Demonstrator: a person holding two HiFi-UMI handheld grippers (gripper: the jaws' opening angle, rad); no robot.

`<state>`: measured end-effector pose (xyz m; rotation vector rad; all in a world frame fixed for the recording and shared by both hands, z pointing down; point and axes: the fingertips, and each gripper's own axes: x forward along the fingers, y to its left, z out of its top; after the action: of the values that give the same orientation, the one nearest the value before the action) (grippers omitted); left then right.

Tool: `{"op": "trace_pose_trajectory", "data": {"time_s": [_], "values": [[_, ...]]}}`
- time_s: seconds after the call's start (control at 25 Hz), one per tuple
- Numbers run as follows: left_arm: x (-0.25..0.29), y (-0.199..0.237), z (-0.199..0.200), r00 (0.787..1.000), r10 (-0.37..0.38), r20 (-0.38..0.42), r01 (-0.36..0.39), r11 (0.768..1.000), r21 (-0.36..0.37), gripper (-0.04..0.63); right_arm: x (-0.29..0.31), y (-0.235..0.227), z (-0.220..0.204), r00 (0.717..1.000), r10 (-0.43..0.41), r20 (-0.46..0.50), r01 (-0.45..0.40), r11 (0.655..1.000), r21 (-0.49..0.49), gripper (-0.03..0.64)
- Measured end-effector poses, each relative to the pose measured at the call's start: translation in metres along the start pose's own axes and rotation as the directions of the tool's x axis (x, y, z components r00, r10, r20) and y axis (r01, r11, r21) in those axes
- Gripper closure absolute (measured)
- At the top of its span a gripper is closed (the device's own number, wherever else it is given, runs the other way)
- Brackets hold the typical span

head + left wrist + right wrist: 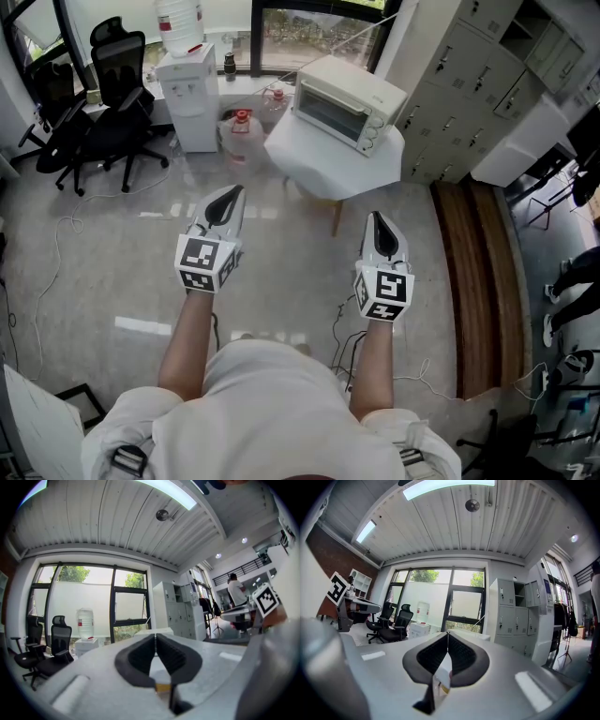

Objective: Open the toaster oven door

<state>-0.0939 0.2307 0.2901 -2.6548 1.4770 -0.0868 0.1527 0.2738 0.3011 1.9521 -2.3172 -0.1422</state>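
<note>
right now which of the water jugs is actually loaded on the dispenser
The jug atop the white dispenser. The two red-capped jugs stand on the floor between the dispenser and the table that bears the toaster oven.

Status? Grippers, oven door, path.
Left gripper shut, empty; right gripper shut, empty. Both short of the table. Toaster oven on it, door closed, untouched. Nothing seen in the way.
</note>
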Motion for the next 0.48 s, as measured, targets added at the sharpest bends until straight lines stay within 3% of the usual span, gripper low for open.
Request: {"op": "trace_pose_trajectory", "data": {"time_s": [0.48], "values": [[-0.003,0.000,-0.001,1.000,-0.013,-0.009,0.013,1.000,0.017,0.537,0.002,0.011,-0.002,1.000,0.027,-0.010,-0.027,1.000,-0.011,0.602]]}}
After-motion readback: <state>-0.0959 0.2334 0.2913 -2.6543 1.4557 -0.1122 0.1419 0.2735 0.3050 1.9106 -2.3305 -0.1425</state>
